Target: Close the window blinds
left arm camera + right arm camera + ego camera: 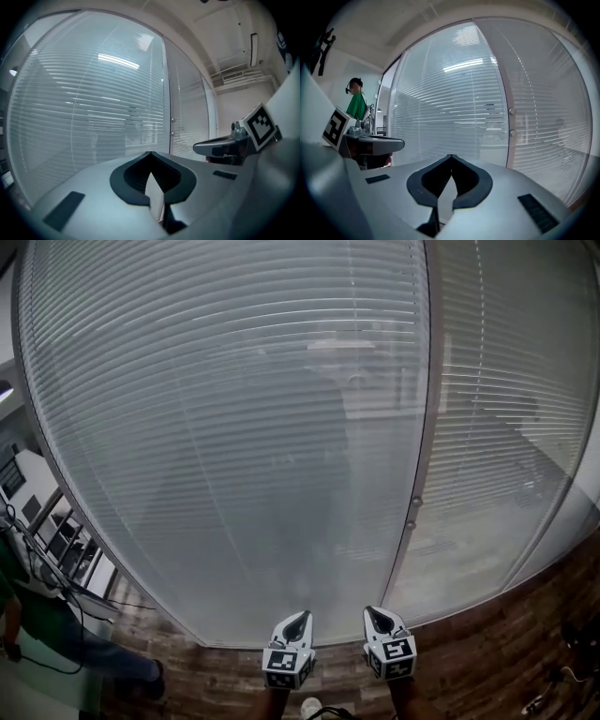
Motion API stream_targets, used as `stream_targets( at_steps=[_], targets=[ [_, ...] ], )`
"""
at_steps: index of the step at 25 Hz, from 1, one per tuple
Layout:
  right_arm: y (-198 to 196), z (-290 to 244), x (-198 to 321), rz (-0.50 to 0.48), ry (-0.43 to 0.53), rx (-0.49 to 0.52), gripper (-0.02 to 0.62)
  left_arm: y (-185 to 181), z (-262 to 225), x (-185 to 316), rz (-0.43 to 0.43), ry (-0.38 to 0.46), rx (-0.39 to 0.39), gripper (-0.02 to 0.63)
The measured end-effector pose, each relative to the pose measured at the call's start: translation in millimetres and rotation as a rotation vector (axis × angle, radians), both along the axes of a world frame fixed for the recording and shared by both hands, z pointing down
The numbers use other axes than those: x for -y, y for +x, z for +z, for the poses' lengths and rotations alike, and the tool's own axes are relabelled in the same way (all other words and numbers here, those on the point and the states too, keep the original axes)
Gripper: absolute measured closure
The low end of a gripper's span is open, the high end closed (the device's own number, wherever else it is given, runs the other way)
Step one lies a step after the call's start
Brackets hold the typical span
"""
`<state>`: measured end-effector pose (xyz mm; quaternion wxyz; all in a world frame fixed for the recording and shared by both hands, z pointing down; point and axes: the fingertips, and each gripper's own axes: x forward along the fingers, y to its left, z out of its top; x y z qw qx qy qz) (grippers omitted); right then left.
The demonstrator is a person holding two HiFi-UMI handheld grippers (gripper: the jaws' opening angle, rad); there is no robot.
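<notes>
A glass wall with white slatted blinds [225, 427] behind it fills the head view; the slats are tilted part open and dim shapes show through. A second blind panel [506, 427] lies right of a grey post [422, 437] that carries two small knobs [412, 512]. My left gripper [298, 618] and right gripper [375, 612] sit side by side low in the frame, short of the glass, both shut with nothing held. The blinds [93, 108] show ahead of the left gripper [150, 152], and the right gripper [451, 155] faces the post [508, 98].
A person in a green top [37, 629] stands at the left near desks with cables [56, 549]. Wooden floor [487, 652] runs along the base of the glass. A dark object and a cable [567, 652] lie at the lower right.
</notes>
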<state>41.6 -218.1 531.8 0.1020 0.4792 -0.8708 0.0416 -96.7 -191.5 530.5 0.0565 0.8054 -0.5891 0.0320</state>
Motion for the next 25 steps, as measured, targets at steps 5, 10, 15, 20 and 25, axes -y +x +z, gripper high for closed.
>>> stream_targets(
  at_steps=[5, 10, 15, 20, 25],
  targets=[
    [15, -1, -33, -0.030, 0.004, 0.017, 0.593, 16, -5, -35, -0.030, 0.006, 0.019, 0.611],
    [25, -6, -70, -0.069, 0.017, 0.028, 0.592, 30, -6, -73, -0.056, 0.018, 0.023, 0.611],
    [24, -11, -99, -0.095, 0.042, 0.025, 0.592, 32, -3, -108, -0.094, 0.014, 0.015, 0.611],
    [22, -15, -124, -0.121, 0.084, -0.021, 0.593, 28, -8, -137, -0.130, 0.040, 0.012, 0.611],
    [7, -22, -135, -0.157, 0.102, -0.027, 0.592, 7, -5, -153, -0.190, 0.029, -0.017, 0.611]
  ],
)
